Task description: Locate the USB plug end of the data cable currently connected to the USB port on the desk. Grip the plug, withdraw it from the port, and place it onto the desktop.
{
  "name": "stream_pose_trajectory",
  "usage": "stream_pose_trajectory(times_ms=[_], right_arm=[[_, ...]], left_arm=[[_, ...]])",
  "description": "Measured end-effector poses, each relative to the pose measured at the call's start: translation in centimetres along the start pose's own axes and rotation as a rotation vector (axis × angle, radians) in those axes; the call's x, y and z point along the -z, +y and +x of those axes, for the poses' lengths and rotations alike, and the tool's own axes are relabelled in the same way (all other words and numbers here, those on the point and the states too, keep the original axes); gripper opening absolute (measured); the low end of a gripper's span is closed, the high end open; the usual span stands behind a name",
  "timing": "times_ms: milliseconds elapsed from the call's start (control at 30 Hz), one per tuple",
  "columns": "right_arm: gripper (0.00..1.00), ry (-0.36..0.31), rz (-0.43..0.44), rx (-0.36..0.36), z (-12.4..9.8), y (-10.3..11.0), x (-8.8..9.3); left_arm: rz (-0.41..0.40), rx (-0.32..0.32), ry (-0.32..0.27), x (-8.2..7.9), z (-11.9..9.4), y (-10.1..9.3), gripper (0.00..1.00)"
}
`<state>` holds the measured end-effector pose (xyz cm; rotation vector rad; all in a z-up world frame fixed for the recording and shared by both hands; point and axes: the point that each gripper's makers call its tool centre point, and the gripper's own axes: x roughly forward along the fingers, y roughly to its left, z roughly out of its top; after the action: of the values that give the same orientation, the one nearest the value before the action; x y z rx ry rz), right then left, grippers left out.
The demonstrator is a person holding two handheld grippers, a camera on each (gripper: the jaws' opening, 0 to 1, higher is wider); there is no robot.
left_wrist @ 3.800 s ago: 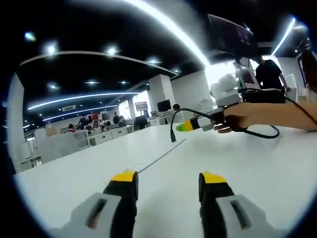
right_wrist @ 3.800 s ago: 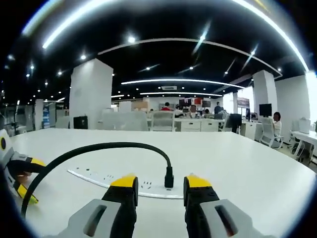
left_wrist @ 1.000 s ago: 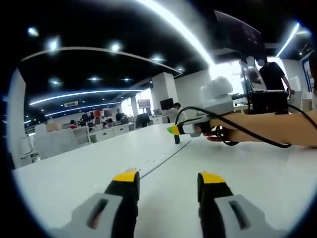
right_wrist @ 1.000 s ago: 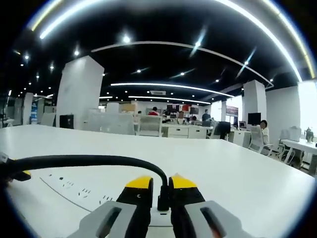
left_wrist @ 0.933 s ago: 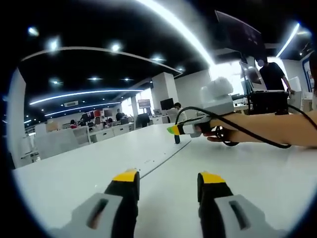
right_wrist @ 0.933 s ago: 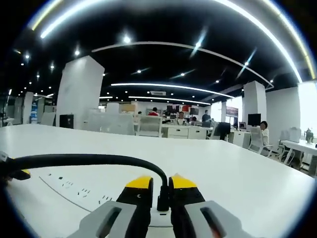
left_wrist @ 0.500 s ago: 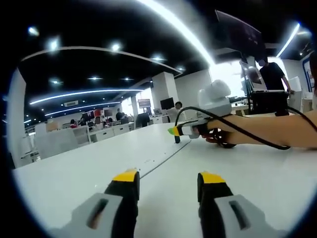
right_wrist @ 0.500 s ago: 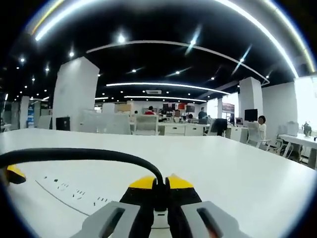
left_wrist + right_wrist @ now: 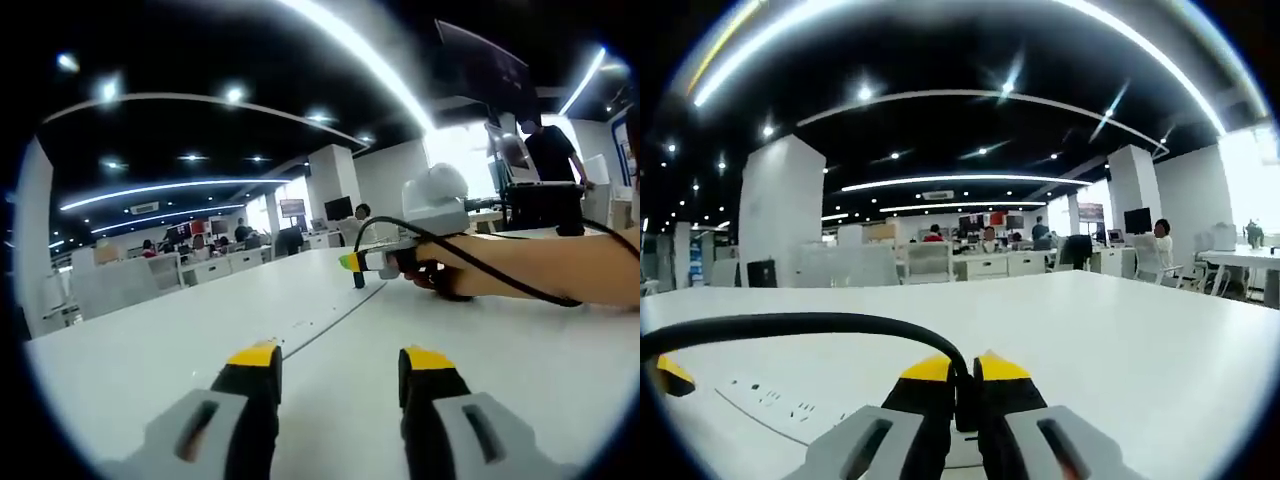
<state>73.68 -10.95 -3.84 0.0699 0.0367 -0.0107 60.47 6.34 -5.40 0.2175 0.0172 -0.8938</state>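
Note:
A black USB plug (image 9: pixel 962 398) stands upright between my right gripper's (image 9: pixel 962 370) yellow-tipped jaws, which are shut on it. Its black cable (image 9: pixel 790 325) arcs away to the left. Under the plug lies the white power strip (image 9: pixel 775 408), set in the desk. In the left gripper view the right gripper (image 9: pixel 352 263) is held by a person's hand far across the desk. There the plug (image 9: pixel 358 279) stands at the far end of the strip (image 9: pixel 322 318). My left gripper (image 9: pixel 340 362) hovers open over the white desktop (image 9: pixel 150 350), holding nothing.
The person's forearm (image 9: pixel 540 265) and the cable (image 9: pixel 480 268) stretch across the right side of the desk. A yellow tip of the left gripper (image 9: pixel 670 377) shows at the left edge. Office desks, chairs and people stand far behind.
My right gripper's jaws have drawn tight onto the plug, and its view has tipped slightly upward. The left gripper has stayed where it was.

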Motion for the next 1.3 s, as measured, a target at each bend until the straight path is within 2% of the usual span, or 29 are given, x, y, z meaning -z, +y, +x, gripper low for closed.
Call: stream_pose_trajectory(times_ms=[100, 200, 767, 933, 1033, 1067, 1267, 1300], right_arm=[[0.09, 0.003, -0.046, -0.006, -0.06, 0.17, -0.01], [0.09, -0.013, -0.015, -0.013, -0.14, 0.0, 0.01], [0.09, -0.023, -0.014, -0.038, -0.4, 0.15, 0.07], [0.09, -0.016, -0.108, -0.029, -0.31, 0.39, 0.09], [0.09, -0.016, -0.124, -0.031, -0.21, 0.33, 0.07], [0.09, -0.024, -0.035, -0.057, -0.31, 0.09, -0.03], [0.09, -0.026, -0.026, -0.063, -0.32, 0.2, -0.07], [0.09, -0.024, -0.061, -0.062, -0.38, 0.31, -0.07]], left_arm=[[-0.003, -0.001, -0.001, 0.0, -0.03, 0.04, 0.47], [-0.007, -0.001, -0.006, -0.07, -0.07, 0.06, 0.47], [-0.019, 0.0, -0.005, 0.0, -0.06, 0.06, 0.47], [-0.017, -0.001, 0.002, 0.18, -0.02, 0.0, 0.47], [-0.003, 0.002, 0.016, 0.39, 0.01, -0.21, 0.47], [-0.021, -0.002, 0.001, 0.16, -0.16, -0.03, 0.46], [-0.027, -0.001, -0.002, 0.11, -0.24, -0.04, 0.46], [-0.027, 0.0, -0.003, 0.11, -0.26, -0.05, 0.46]])
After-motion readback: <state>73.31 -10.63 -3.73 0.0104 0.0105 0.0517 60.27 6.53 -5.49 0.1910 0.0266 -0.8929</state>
